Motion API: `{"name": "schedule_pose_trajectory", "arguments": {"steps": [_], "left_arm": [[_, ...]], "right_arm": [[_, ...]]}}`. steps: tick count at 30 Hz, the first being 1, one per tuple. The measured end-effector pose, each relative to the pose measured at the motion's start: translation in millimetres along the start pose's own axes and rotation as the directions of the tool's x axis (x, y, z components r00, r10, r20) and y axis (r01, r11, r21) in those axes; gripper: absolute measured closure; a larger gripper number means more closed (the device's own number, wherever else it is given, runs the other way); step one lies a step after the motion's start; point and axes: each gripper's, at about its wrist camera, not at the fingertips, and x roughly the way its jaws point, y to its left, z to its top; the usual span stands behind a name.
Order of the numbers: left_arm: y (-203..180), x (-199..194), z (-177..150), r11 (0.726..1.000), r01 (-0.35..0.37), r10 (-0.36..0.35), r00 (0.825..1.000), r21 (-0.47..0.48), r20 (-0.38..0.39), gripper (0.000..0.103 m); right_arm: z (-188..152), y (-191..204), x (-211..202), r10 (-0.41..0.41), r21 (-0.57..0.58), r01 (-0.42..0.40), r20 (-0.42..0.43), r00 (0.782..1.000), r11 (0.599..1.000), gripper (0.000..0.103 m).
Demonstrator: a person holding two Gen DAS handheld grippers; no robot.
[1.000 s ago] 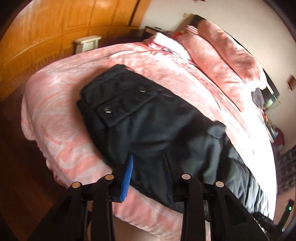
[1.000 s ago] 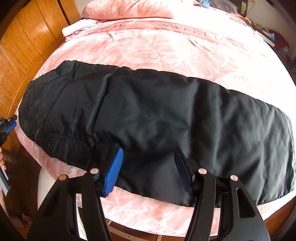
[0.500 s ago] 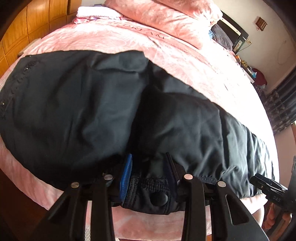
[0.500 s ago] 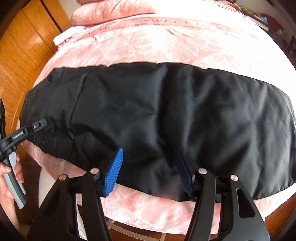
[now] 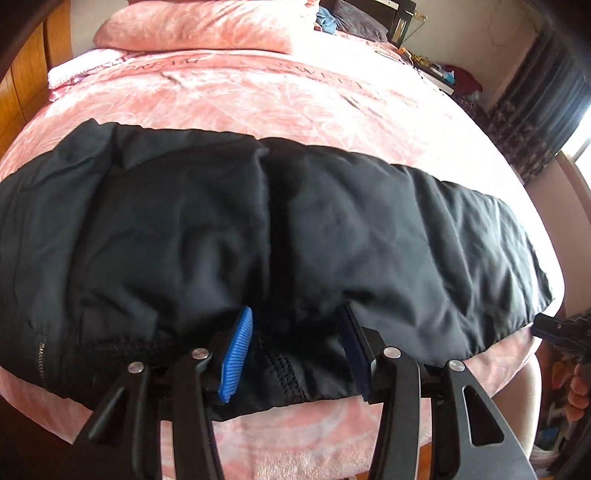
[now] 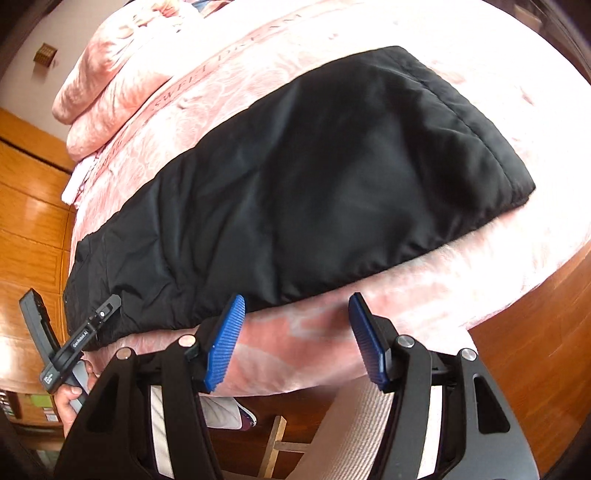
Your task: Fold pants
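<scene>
Lying lengthwise along the near edge of the bed (image 5: 295, 103), the black pants (image 5: 295, 229) are resting flat on a pink bedspread (image 6: 480, 280), with the waistband end toward the left and the hem toward the right. The left gripper (image 5: 295, 350) is letting go: its jaws are opening, with the stitched near edge of the cloth lying between the pads but no longer pinched. The right gripper (image 6: 295, 339) is hovering with its jaws apart over the bare bedspread just beside the hem end, holding nothing. The step in hand appears to be the release after laying the pants out, ahead of the next fold. Doing it well probably means opening fully before lifting away, so the ribbed blue pads are not dragging the edge, then taking hold at matching points on the two ends so the fold is landing square and the slippery cloth is not bunching. The bedspread is soft and uneven, so creases may be forming underneath. Pink pillows (image 5: 199, 26) are lying at the head of the bed, wooden panelling (image 6: 33, 221) is lining one wall, and dark curtains (image 5: 546, 107) are hanging by a bright window.
</scene>
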Motion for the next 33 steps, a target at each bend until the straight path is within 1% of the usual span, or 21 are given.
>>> {"name": "schedule_pose_trajectory", "arguments": {"steps": [2, 4, 7, 8, 10, 11, 12, 13, 15, 17, 19, 21, 22, 23, 25, 27, 30, 33], "left_arm": [[-2, 8, 3, 1.0, -0.012, 0.012, 1.0, -0.002, -0.002, 0.054], [-2, 10, 4, 1.0, -0.015, 0.015, 1.0, -0.016, -0.006, 0.054], [-2, 10, 3, 0.999, -0.016, 0.015, 1.0, -0.05, -0.019, 0.054], [-4, 8, 4, 0.998, -0.021, 0.02, 1.0, -0.055, -0.017, 0.054], [-16, 3, 4, 0.999, -0.009, 0.009, 1.0, -0.041, 0.006, 0.054], [-24, -3, 5, 1.0, 0.002, -0.001, 1.0, -0.022, 0.023, 0.054], [-32, -6, 7, 1.0, 0.013, -0.013, 0.999, 0.001, 0.039, 0.054], [-40, -7, 8, 0.999, 0.028, -0.03, 0.998, 0.025, 0.047, 0.054], [-54, -2, 11, 0.997, 0.047, -0.049, 0.998, 0.061, 0.038, 0.053], [-61, 15, 12, 0.997, 0.029, -0.029, 1.0, 0.077, 0.001, 0.053], [-61, 39, 9, 0.997, 0.001, 0.003, 0.999, 0.083, -0.054, 0.053], [-62, 44, 9, 0.995, -0.011, 0.016, 0.999, 0.101, -0.043, 0.052], [-62, 43, 10, 0.995, -0.011, 0.016, 0.999, 0.102, -0.047, 0.052], [-61, 41, 10, 0.996, -0.003, 0.008, 0.999, 0.093, -0.053, 0.052], [-54, 38, 13, 0.998, 0.022, -0.018, 0.998, 0.056, -0.063, 0.052], [-49, 32, 13, 0.999, 0.033, -0.032, 0.998, 0.021, -0.061, 0.052], [-43, 22, 10, 0.999, 0.041, -0.04, 0.998, 0.012, -0.04, 0.052], [-40, 13, 2, 1.0, 0.025, -0.025, 0.999, 0.018, -0.026, 0.042]], "right_arm": [[4, -14, 4, 0.058, 0.051, -0.058, 0.001, 0.998, 0.997, 0.044], [9, -25, 8, 0.086, 0.093, -0.086, 0.006, 0.996, 0.992, 0.044], [18, -28, 14, 0.087, 0.106, -0.089, 0.025, 0.996, 0.99, 0.044], [20, -29, 17, 0.088, 0.108, -0.091, 0.03, 0.996, 0.99, 0.047], [24, -26, 21, 0.062, 0.096, -0.064, 0.029, 0.998, 0.993, 0.065], [24, -25, 19, 0.055, 0.088, -0.058, 0.036, 0.998, 0.994, 0.07], [25, -24, 16, 0.056, 0.087, -0.06, 0.05, 0.997, 0.994, 0.08], [27, -23, 13, 0.064, 0.081, -0.069, 0.067, 0.996, 0.994, 0.087], [28, -19, 1, 0.084, 0.051, -0.09, 0.105, 0.991, 0.995, 0.089], [29, -14, -1, 0.072, 0.026, -0.075, 0.106, 0.992, 0.997, 0.089], [31, -14, 10, 0.036, 0.021, -0.037, 0.068, 0.997, 0.999, 0.087], [30, -24, 22, 0.043, 0.053, -0.045, 0.026, 0.999, 0.998, 0.08], [29, -29, 23, 0.071, 0.074, -0.073, 0.022, 0.997, 0.995, 0.077], [27, -34, 19, 0.101, 0.094, -0.104, 0.028, 0.994, 0.99, 0.075], [26, -43, 8, 0.117, 0.114, -0.123, 0.055, 0.992, 0.986, 0.061], [27, -51, -2, 0.113, 0.125, -0.123, 0.079, 0.99, 0.985, 0.059], [28, -68, -7, 0.125, 0.171, -0.138, 0.083, 0.989, 0.976, 0.056], [30, -80, -3, 0.169, 0.236, -0.187, 0.096, 0.981, 0.954, 0.056]]}}
